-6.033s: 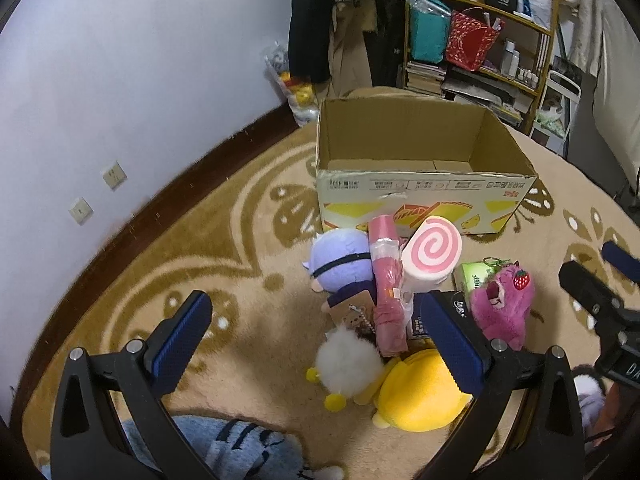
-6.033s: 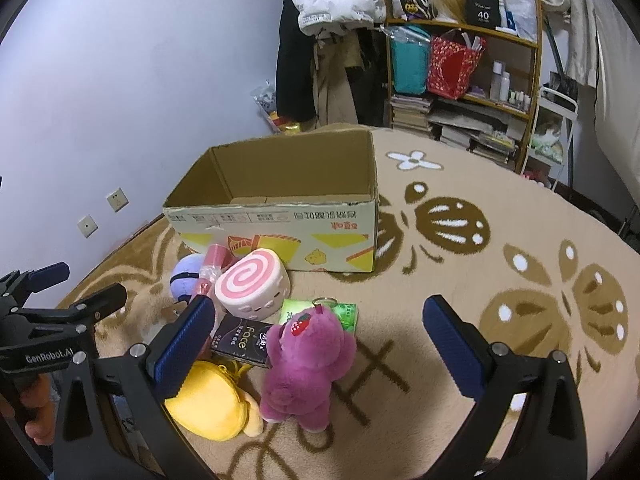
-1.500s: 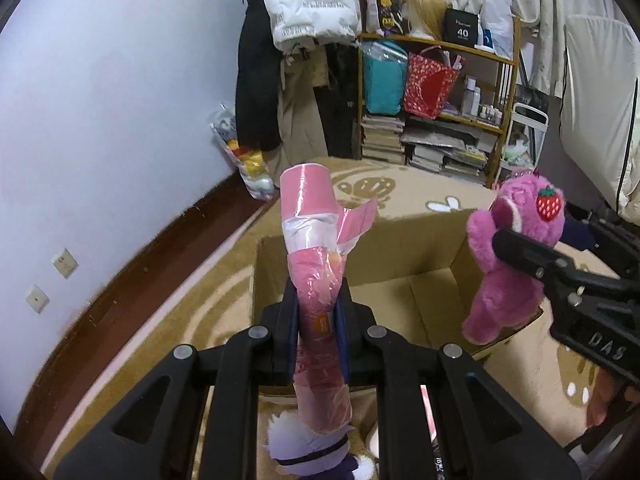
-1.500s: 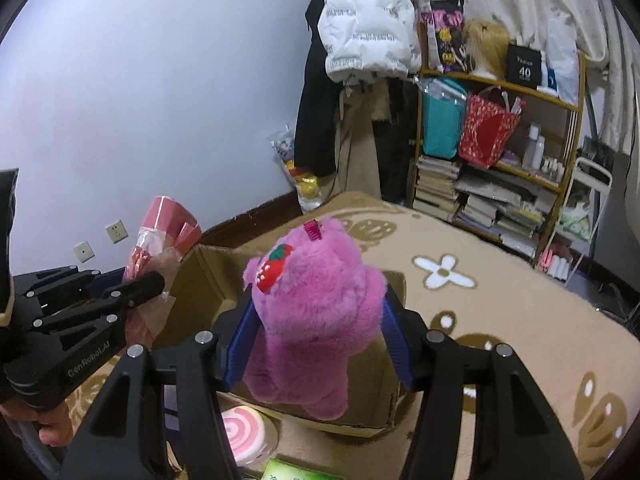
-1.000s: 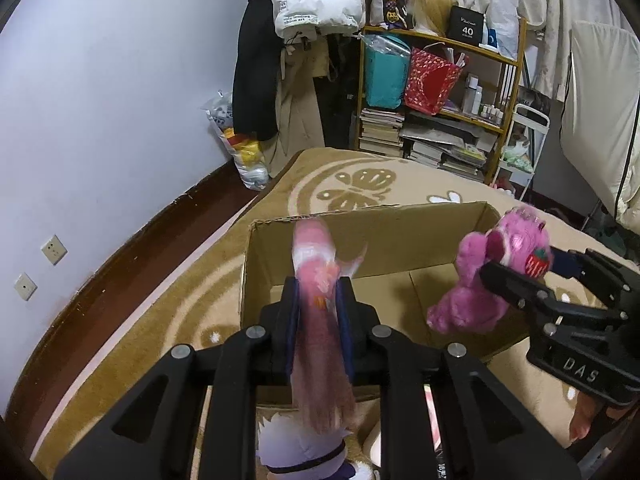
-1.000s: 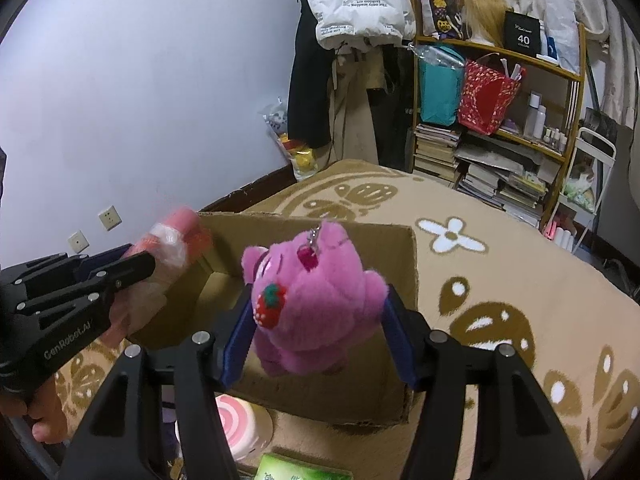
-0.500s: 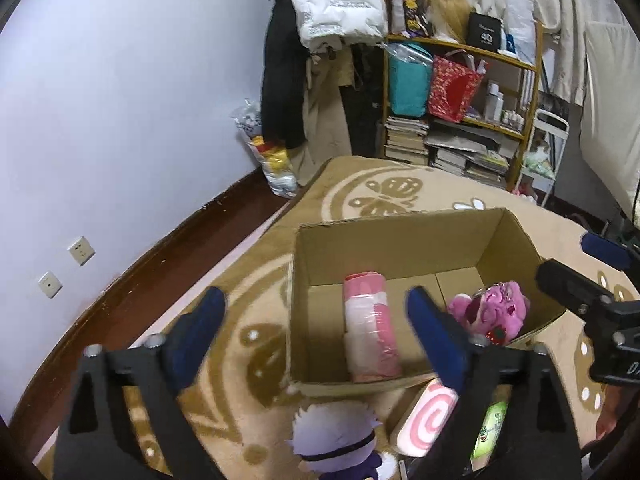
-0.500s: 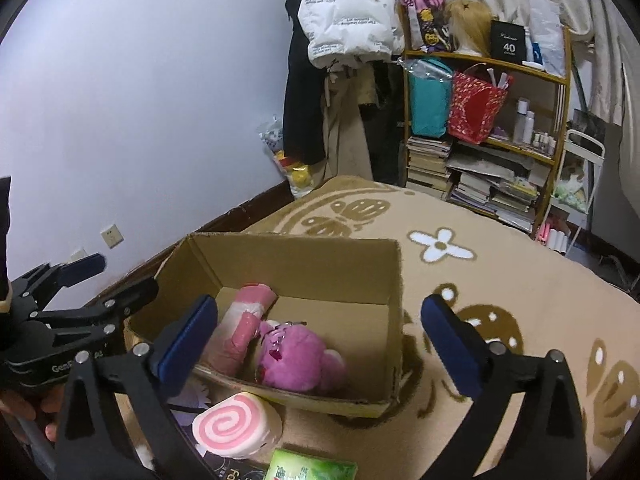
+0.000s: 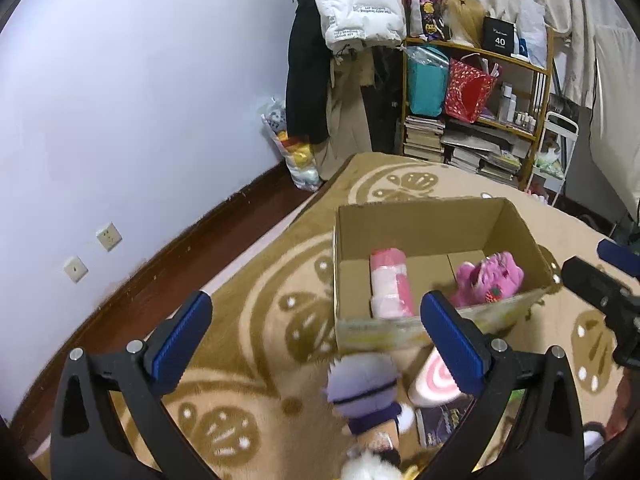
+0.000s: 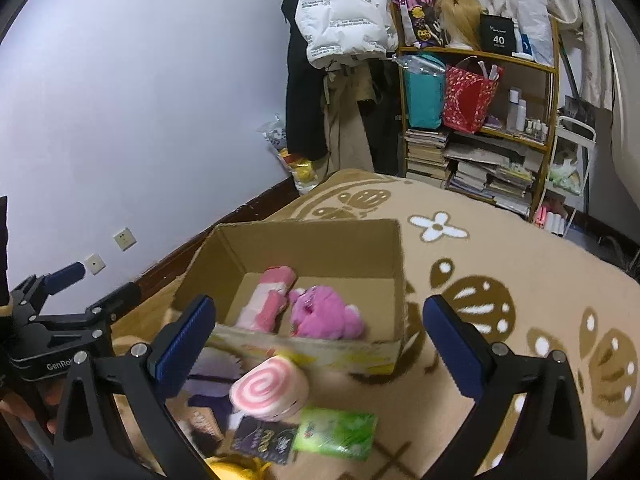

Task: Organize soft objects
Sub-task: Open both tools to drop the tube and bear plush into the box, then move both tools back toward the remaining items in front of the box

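Left gripper (image 9: 318, 334): black angular frame, ridged blue pads (image 9: 184, 336) on both fingers, silver screws near finger bases; right gripper (image 10: 320, 342): same black frame, blue pads (image 10: 186, 340), silver screws; white "GenRo" lettering on black body at lower left of right wrist view; bare skin beneath it.

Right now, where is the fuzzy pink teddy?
The pink teddy lies inside the cardboard box on the rug, right beside the pink wrapped roll. In the right wrist view it sits toward the box's right side.
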